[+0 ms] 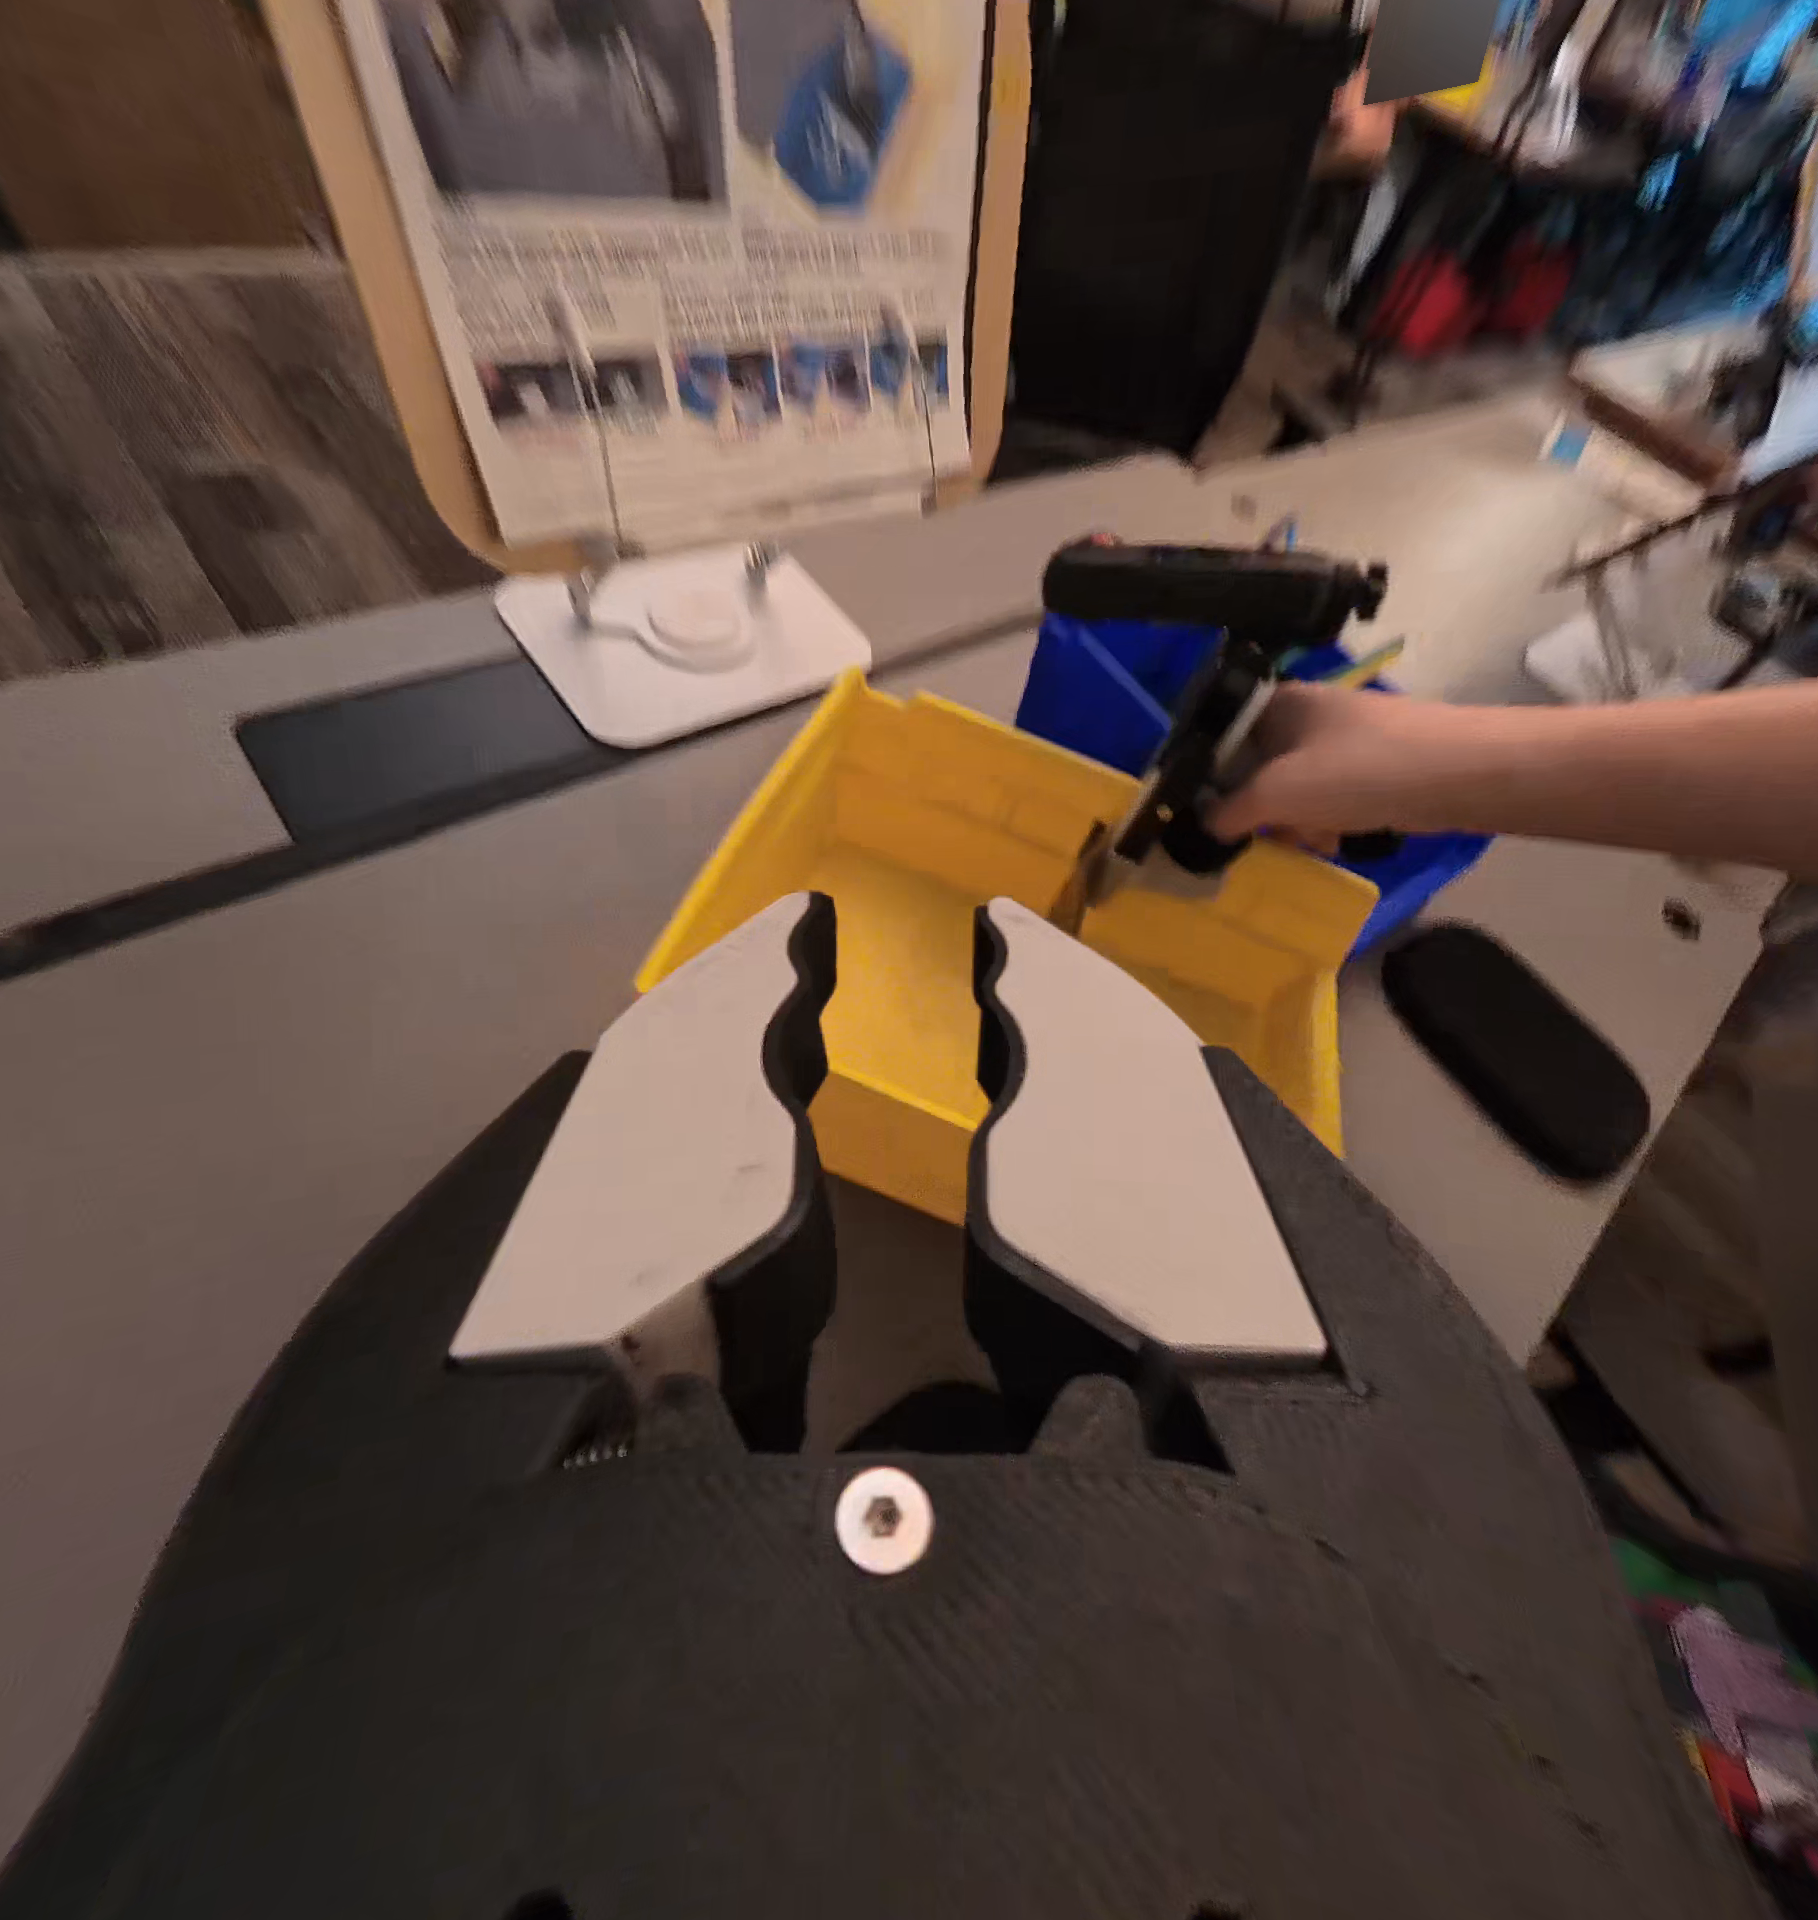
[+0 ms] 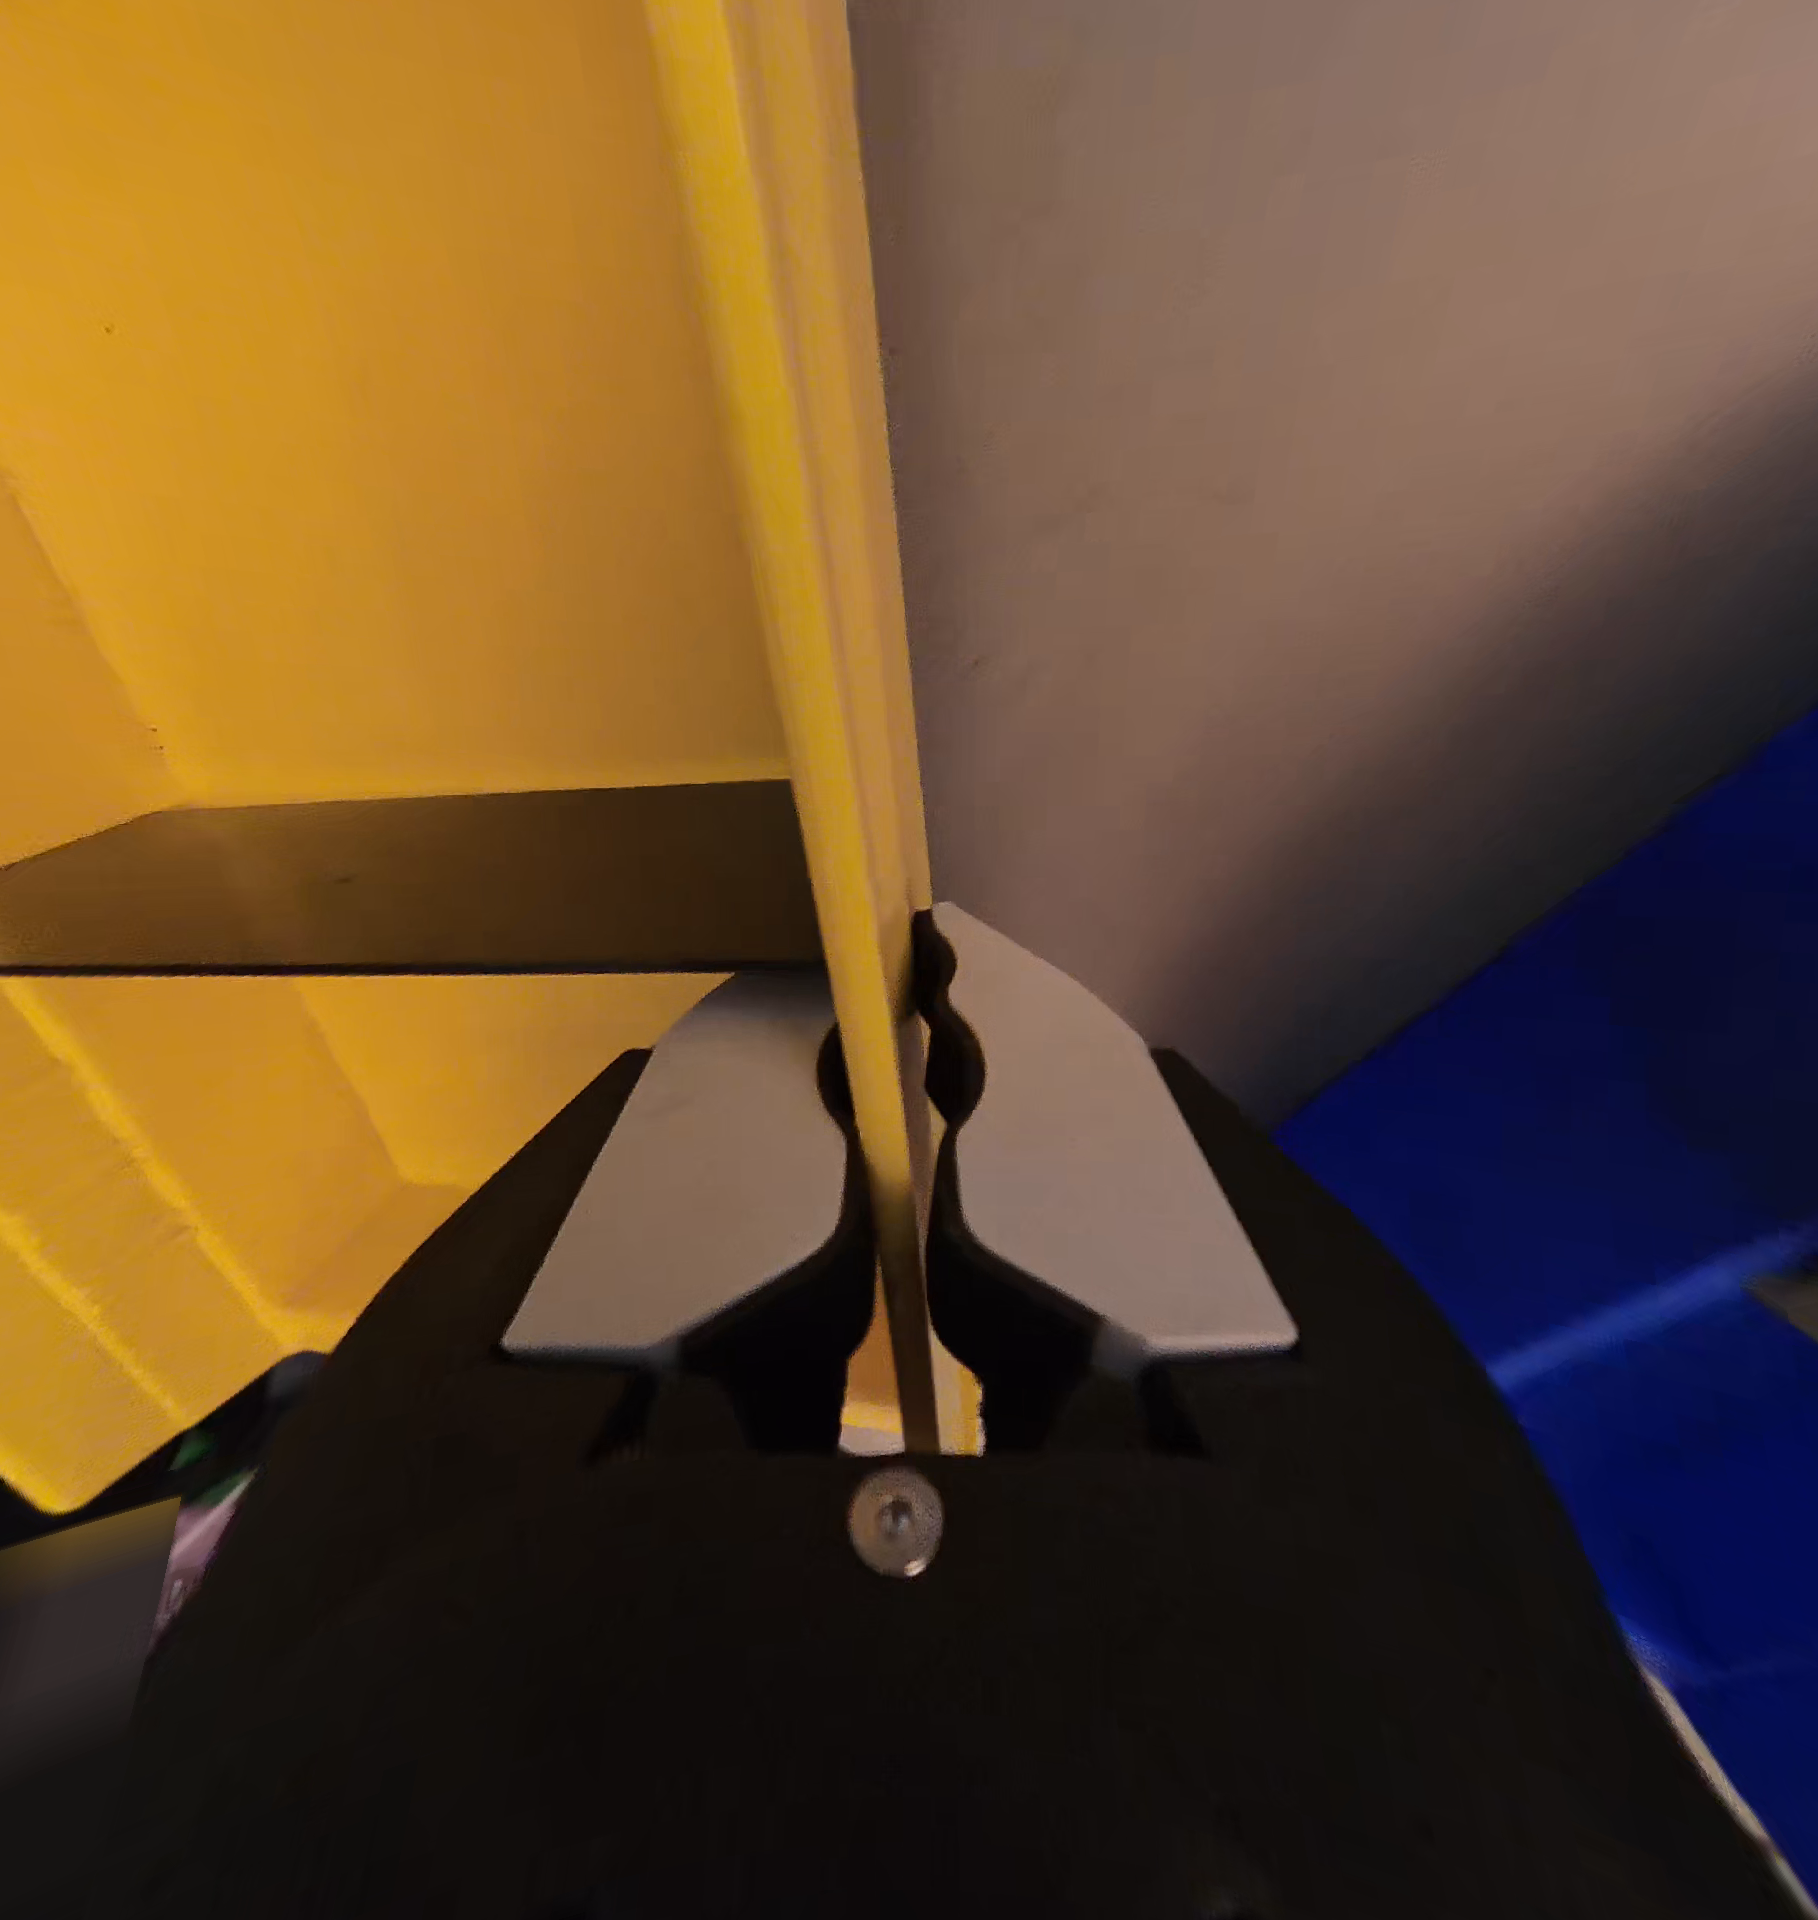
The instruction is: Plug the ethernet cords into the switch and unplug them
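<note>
printed poster (image 1: 676,260), writing too blurred to read

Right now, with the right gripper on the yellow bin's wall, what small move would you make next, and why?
I would probably have the right gripper draw the yellow bin gently aside. Its fingers are clamped on the bin's side wall, the bin looks empty, and no cord or switch is in view. The left gripper hovers open over the bin's near end.

A yellow bin (image 1: 936,831) sits beside a blue bin (image 1: 1092,686) on the grey table (image 1: 261,1091).
</note>
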`<state>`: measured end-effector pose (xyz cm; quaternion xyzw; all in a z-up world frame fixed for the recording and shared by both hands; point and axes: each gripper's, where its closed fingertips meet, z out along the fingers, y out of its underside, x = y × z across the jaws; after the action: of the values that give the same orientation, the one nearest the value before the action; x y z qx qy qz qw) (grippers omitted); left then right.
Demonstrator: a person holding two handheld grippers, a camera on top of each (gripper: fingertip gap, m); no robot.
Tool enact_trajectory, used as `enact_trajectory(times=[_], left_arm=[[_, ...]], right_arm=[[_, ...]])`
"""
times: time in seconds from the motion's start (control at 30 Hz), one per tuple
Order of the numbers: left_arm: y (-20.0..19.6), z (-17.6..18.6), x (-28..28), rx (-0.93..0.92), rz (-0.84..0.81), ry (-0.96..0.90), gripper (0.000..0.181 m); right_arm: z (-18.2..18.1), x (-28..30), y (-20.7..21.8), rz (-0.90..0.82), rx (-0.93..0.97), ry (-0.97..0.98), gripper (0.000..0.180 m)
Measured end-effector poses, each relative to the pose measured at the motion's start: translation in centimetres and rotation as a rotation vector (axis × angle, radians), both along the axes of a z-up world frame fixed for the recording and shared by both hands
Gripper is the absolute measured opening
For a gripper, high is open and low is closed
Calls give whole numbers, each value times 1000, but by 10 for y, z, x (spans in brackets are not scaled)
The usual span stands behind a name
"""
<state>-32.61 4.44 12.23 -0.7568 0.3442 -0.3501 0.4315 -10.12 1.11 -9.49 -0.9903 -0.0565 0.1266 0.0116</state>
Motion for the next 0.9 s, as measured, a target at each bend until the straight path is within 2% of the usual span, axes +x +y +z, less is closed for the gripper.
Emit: enact_trajectory(times=[0.13, 0.27, 0.4, 0.47, 0.57, 0.67, 0.8, 0.9], left_arm=[[3, 23, -12, 31, 86, -150, 32], [9, 7, 7, -37, 67, -99, 44], [-5, -22, 99, -142, -209, -35, 57], [-11, -39, 159, -219, -296, -67, 92], [-27, -72, 244, -284, -321, -179, 94], [-68, -133, 301, -386, -414, -79, 99], [-99, -181, 337, -495, -468, -26, 99], [-104, -211, 348, -459, -473, 113, 99]], right_arm=[[76, 25, -5, 30, 39, 13, 5], [179, 106, -26, -87, 120, 3, 5], [256, 219, -79, -267, 227, -54, 4], [268, 275, -111, -396, 293, -73, 4], [247, 347, -158, -568, 366, -92, 5], [189, 402, -203, -720, 363, -76, 5], [98, 447, -252, -824, 269, -94, 5], [43, 459, -273, -894, 197, -23, 4]])
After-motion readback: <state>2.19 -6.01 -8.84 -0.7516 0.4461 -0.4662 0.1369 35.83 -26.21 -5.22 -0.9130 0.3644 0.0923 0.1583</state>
